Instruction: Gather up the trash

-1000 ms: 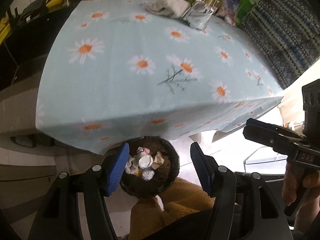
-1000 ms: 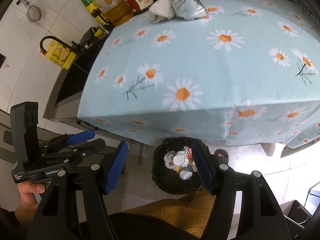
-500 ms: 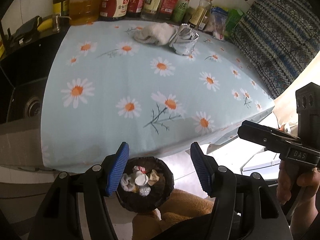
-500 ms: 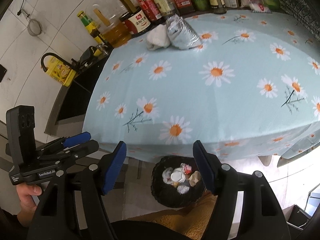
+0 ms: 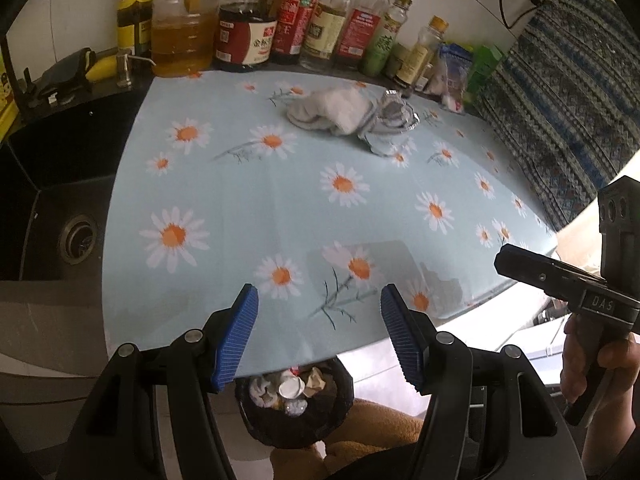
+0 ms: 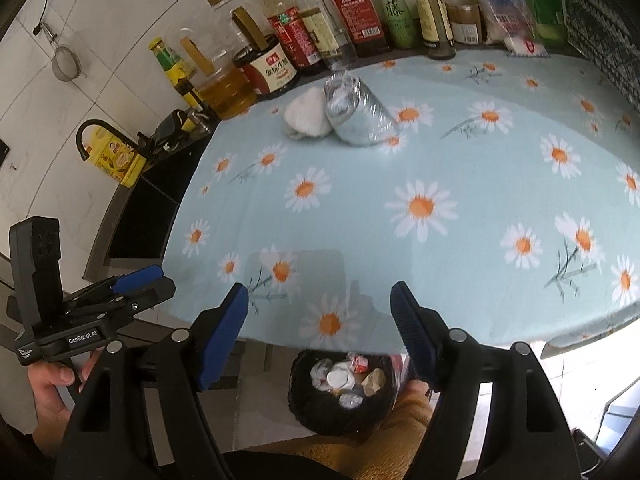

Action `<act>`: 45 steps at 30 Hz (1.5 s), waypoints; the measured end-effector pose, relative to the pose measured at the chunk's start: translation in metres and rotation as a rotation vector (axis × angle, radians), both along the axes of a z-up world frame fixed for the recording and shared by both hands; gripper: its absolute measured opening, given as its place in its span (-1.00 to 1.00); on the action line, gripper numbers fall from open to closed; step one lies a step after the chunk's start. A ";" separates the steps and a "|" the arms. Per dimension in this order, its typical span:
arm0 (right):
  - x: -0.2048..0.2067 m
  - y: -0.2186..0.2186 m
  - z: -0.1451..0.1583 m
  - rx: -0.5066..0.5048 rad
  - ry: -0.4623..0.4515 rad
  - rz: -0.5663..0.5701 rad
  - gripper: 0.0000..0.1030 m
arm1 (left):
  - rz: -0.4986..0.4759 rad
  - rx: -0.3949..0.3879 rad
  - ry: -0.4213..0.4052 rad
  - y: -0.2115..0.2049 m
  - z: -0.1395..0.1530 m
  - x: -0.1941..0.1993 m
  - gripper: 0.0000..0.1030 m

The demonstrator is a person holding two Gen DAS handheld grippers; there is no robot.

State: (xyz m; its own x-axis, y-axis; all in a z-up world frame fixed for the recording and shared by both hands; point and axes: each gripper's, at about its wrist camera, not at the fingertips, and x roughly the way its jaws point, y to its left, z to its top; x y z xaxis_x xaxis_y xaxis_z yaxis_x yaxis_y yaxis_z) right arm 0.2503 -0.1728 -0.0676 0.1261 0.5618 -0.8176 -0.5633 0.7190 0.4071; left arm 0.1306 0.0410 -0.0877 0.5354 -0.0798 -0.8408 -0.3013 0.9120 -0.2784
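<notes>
Two bits of trash left on the table [image 5: 240,184], both at the far end by the bottle row [image 5: 320,20]: a crumpled white rag [image 5: 332,114] and a squashed clear plastic wrapper [image 6: 358,114], touching each other.

From the left gripper [image 5: 320,332] they sit at approx 12 o'clock, well apart from it. From the right gripper [image 6: 320,332] they're at 12, a shade toward 11. Neither hand looks clearly nearer; hard to tell.

Wrapper's long axis in the right wrist view runs approx 11 to 5 o'clock, silvery-clear, creased, prob light and springy. Rag is a soft, slumped lump w/ no real long axis.

Both grippers released, nothing btwn the blue pads; the right's jaws have just been opening.

Black bin [image 6: 340,392] is below the table's near edge at 6 o'clock, already holding wadded scraps.
</notes>
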 end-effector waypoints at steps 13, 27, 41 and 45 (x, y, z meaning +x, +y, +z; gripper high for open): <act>0.058 0.015 -0.002 0.008 -0.007 0.026 0.69 | 0.028 0.046 -0.018 0.005 0.017 0.031 0.20; 0.132 0.048 -0.033 -0.021 0.014 0.103 0.84 | 0.125 0.086 0.039 0.009 0.021 0.058 0.20; 0.173 0.110 -0.059 -0.099 0.028 0.259 0.84 | 0.251 0.097 0.086 0.013 0.021 0.062 0.50; 0.176 0.124 -0.064 -0.120 0.030 0.294 0.84 | 0.282 0.092 0.095 0.015 0.019 0.059 0.50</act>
State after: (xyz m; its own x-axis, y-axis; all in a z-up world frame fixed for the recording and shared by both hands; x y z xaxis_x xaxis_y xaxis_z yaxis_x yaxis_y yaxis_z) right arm 0.4265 -0.0487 -0.1320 -0.0525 0.4696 -0.8813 -0.7430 0.5713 0.3487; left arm 0.1900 0.0556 -0.0683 0.4442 0.1398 -0.8850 -0.5670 0.8086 -0.1568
